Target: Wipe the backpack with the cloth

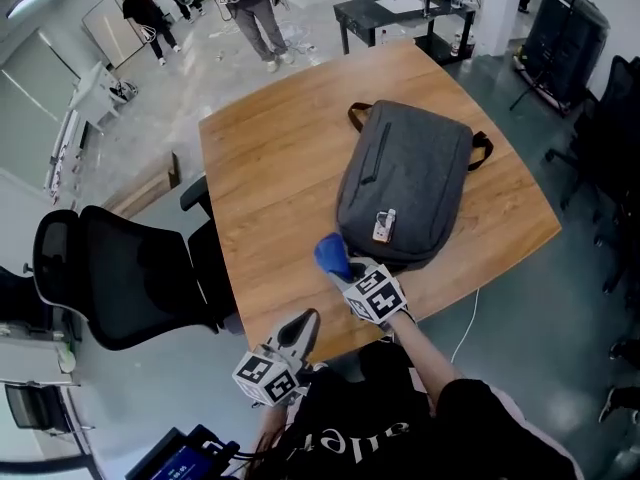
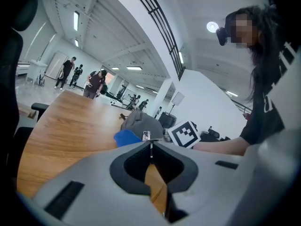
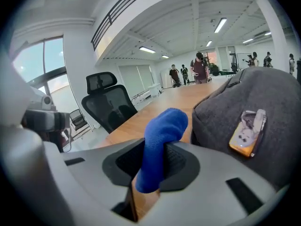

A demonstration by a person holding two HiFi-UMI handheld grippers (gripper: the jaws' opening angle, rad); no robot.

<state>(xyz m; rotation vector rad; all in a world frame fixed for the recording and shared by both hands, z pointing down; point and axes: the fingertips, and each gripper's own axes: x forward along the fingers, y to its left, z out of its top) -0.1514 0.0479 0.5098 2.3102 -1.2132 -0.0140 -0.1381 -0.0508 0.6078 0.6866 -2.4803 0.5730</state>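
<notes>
One fuzzy blue cloth (image 1: pixel 331 253), bunched, is clamped in the right gripper (image 1: pixel 342 268) at seven o'clock of the woven grey backpack (image 1: pixel 405 173); the left gripper (image 1: pixel 303 325) is closed and empty.

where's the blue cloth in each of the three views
Head view: blue cloth low centre, held by the right gripper.
Left gripper view: cloth small at centre-left, above the jaws.
Right gripper view: cloth centre, clamped between the jaws.
Shared landmark: the grey backpack, on the cloth's right in all three.
</notes>
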